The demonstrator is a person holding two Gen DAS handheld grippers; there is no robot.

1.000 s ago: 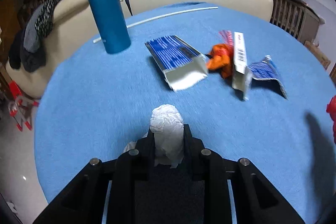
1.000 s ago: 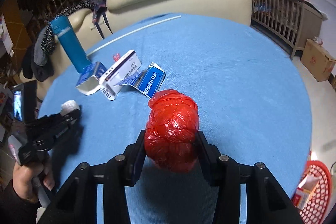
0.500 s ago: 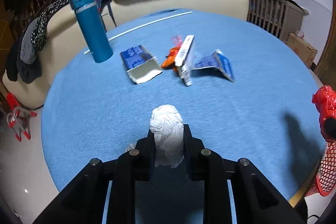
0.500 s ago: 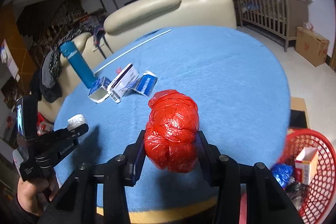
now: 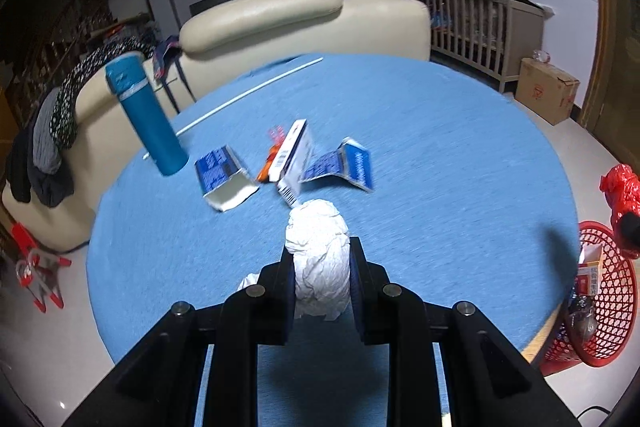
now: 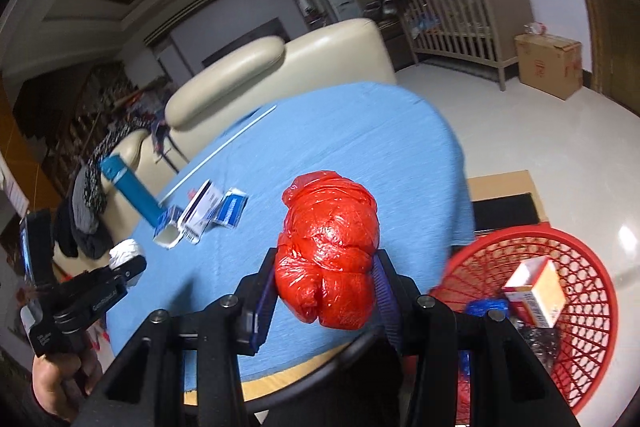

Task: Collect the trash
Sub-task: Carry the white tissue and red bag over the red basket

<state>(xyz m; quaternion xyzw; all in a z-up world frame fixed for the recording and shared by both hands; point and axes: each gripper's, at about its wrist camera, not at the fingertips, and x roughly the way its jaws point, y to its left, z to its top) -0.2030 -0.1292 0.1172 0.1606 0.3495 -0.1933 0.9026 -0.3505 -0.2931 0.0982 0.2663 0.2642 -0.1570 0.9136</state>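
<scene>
The left gripper (image 5: 322, 281) has its fingers clamped on a wad (image 5: 318, 259) of crumpled white paper, held above the near part of the round blue table (image 5: 440, 155). The right gripper (image 6: 326, 291) has its fingers pressed against a red bag (image 6: 328, 251) knotted into a lump, held over the table's near edge. Just right of the table, down on the floor, stands a red basket (image 6: 576, 331) with a small carton (image 6: 536, 293) and other scraps inside. Toward the table's left side stands a blue flask (image 5: 146, 113). Just right of the flask lie an open blue box (image 5: 222, 177), a white box (image 5: 294, 157) on its edge with an orange scrap (image 5: 266, 171) beside it, and a flattened blue box (image 5: 346, 167). A thin white rod (image 5: 236, 99) lies across the table behind the flask
</scene>
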